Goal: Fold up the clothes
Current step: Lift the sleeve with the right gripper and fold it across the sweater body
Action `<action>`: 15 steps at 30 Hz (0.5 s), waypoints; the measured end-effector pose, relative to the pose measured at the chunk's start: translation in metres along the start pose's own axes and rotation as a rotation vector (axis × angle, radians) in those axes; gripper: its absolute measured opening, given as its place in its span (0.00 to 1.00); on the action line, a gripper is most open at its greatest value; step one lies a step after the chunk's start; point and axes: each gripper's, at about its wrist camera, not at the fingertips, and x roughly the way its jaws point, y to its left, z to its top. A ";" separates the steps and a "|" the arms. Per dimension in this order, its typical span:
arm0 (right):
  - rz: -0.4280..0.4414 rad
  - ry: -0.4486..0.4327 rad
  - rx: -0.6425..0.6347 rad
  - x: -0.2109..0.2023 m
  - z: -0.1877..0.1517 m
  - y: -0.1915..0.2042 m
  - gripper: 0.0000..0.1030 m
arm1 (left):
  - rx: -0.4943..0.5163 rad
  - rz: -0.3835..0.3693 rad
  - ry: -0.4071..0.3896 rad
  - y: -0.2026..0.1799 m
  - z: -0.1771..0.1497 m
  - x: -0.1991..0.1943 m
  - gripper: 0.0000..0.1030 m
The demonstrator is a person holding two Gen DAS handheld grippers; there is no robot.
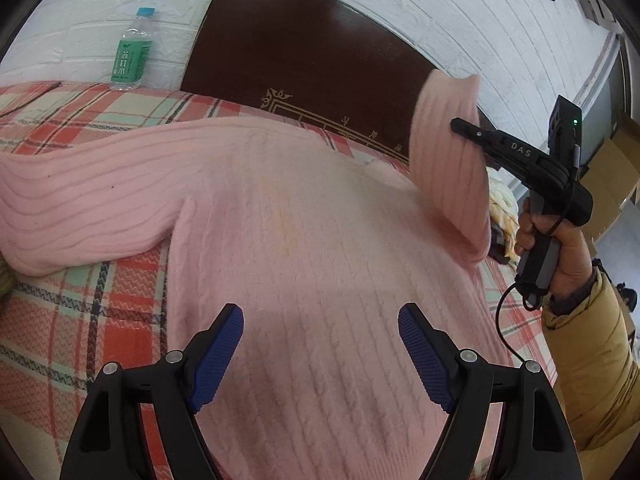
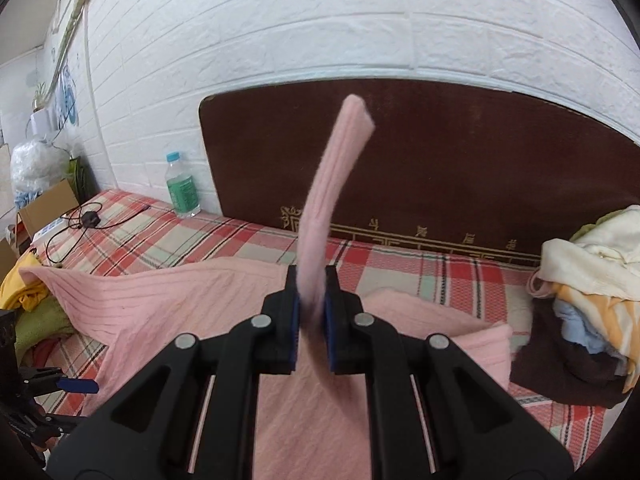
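A pink knitted sweater (image 1: 312, 248) lies spread on a plaid bedsheet (image 1: 60, 320). Its left sleeve (image 1: 92, 200) stretches out flat to the left. My left gripper (image 1: 320, 340) is open and empty, hovering over the sweater's body. My right gripper (image 2: 312, 300) is shut on the right sleeve (image 2: 328, 184) and holds it lifted, the cuff standing up in the air. In the left wrist view the raised sleeve (image 1: 448, 160) and the right gripper (image 1: 460, 128) pinching it show at the right. The sweater body (image 2: 312, 400) lies below the right gripper.
A dark wooden headboard (image 1: 304, 56) stands against a white brick wall. A water bottle (image 1: 132, 50) stands at the bed's far left edge. A pile of clothes (image 2: 588, 292) lies at the right. A cable and charger (image 2: 90, 220), a cardboard box and yellow-green clothes (image 2: 32, 300) lie at the left.
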 end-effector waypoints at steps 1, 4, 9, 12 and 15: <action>0.004 0.020 -0.012 0.009 -0.003 0.007 0.12 | -0.003 0.000 0.001 0.002 -0.001 -0.001 0.79; 0.018 0.078 -0.043 0.034 -0.014 0.024 0.12 | -0.014 0.001 0.001 0.007 -0.002 -0.003 0.79; 0.018 0.151 -0.108 0.057 -0.034 0.049 0.12 | -0.021 0.000 -0.002 0.011 -0.003 -0.004 0.79; 0.020 0.184 -0.140 0.062 -0.043 0.058 0.12 | -0.022 -0.001 -0.002 0.013 -0.001 -0.003 0.79; 0.029 0.219 -0.159 0.064 -0.050 0.063 0.13 | -0.018 -0.001 -0.001 0.015 0.002 -0.002 0.79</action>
